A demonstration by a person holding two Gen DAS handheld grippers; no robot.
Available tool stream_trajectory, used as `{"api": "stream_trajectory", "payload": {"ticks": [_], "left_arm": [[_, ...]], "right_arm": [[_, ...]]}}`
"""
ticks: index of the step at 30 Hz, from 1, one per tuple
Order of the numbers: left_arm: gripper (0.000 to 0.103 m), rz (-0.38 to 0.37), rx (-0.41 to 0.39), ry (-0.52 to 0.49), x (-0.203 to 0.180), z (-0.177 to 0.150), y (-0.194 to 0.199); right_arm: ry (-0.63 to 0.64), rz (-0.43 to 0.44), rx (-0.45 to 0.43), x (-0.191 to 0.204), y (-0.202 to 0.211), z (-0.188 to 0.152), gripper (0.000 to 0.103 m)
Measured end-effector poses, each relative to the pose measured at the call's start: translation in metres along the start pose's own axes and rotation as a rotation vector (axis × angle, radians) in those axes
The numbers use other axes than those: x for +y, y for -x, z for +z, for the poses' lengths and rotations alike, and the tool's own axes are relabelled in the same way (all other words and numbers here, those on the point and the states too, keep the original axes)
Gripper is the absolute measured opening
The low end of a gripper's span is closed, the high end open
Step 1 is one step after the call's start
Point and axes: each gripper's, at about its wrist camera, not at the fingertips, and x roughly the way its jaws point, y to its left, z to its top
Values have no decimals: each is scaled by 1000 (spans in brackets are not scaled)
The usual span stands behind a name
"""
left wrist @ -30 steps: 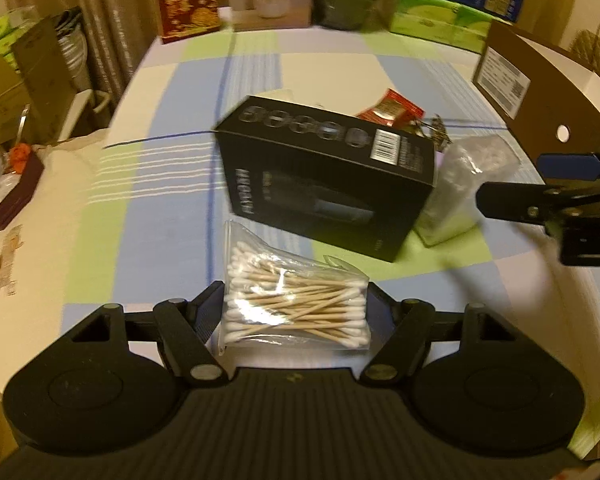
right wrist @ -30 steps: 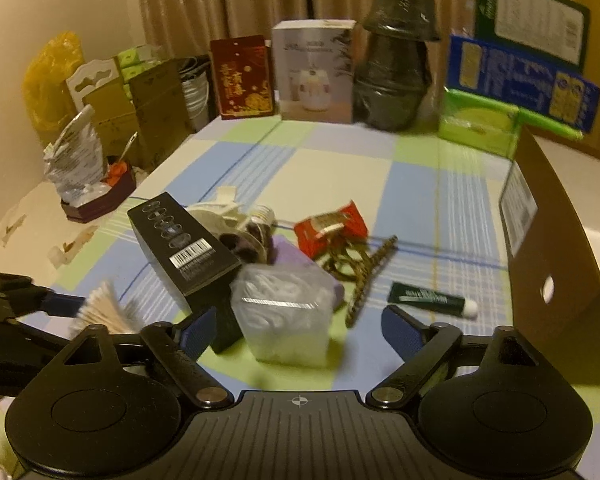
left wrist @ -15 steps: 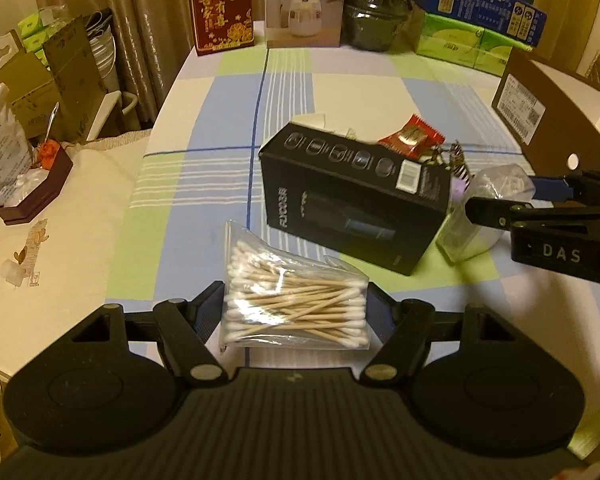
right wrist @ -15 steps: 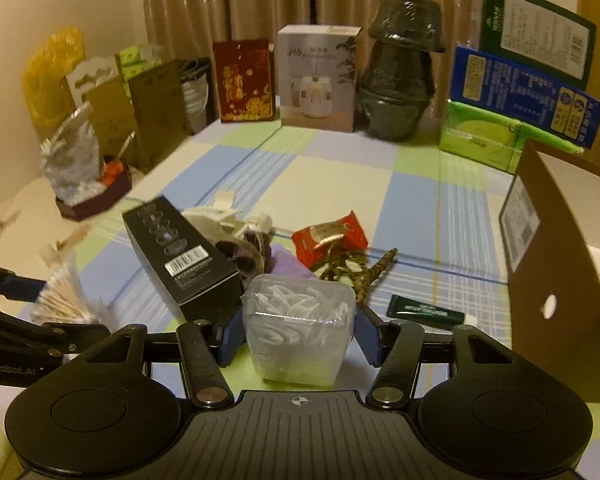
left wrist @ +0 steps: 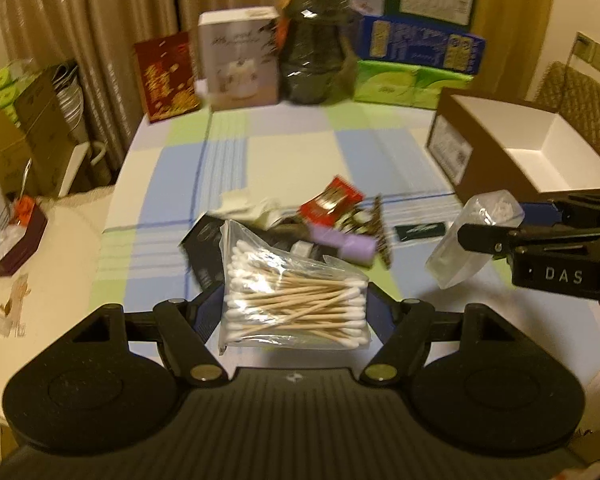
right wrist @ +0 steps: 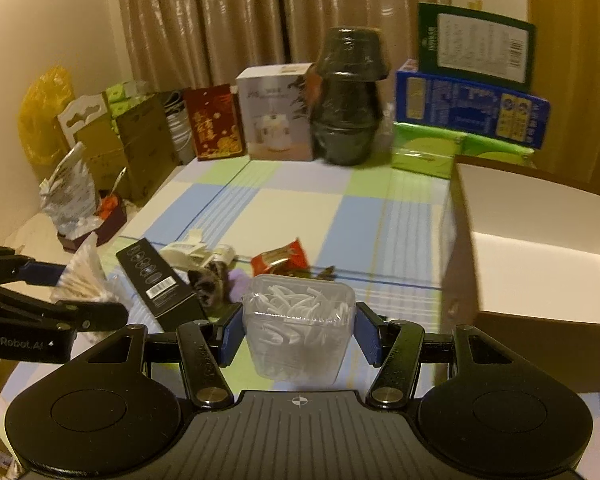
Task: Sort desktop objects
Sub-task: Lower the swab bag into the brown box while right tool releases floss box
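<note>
My left gripper (left wrist: 296, 312) is shut on a clear bag of cotton swabs (left wrist: 296, 300) and holds it above the checked tablecloth. My right gripper (right wrist: 299, 330) is shut on a clear plastic tub of white picks (right wrist: 299, 330), lifted off the table; the tub also shows in the left wrist view (left wrist: 474, 236). Left on the table lie a black box (right wrist: 158, 280), a red packet (right wrist: 280, 258), a purple tube (left wrist: 346, 242), a hair clip (left wrist: 376, 220) and a dark green tube (left wrist: 420, 230).
An open brown box with a white inside (right wrist: 540, 240) stands at the right. Boxes, a dark wrapped pot (right wrist: 350, 96) and green tissue packs (right wrist: 424, 152) line the far edge. A side table with a tissue holder (right wrist: 80, 208) is on the left.
Both grippers have risen with their loads. The right gripper closed on the tub and lifted it off the table; the swab bag is now well above the black box.
</note>
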Motion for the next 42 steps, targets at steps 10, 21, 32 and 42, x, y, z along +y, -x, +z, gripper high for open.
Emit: {"api": "stream_trajectory", "payload": {"ticks": [10,21,32,42], "left_arm": [[70,-72,-52,-85,-59,32,4],[70,-182,-119,-181,-140,73,-2],[70,-266,-137,-257,-219,119,-38],[70,-248,13,-268,-263,147,-118]], "right_arm": [[-68,-11,-58,-49,53,10,55],[-165,-98,-169,-127,115,31,55],[-204,-237,-200,-237,125,53,55],[-208,-347,-12,-320,73,39,55]]}}
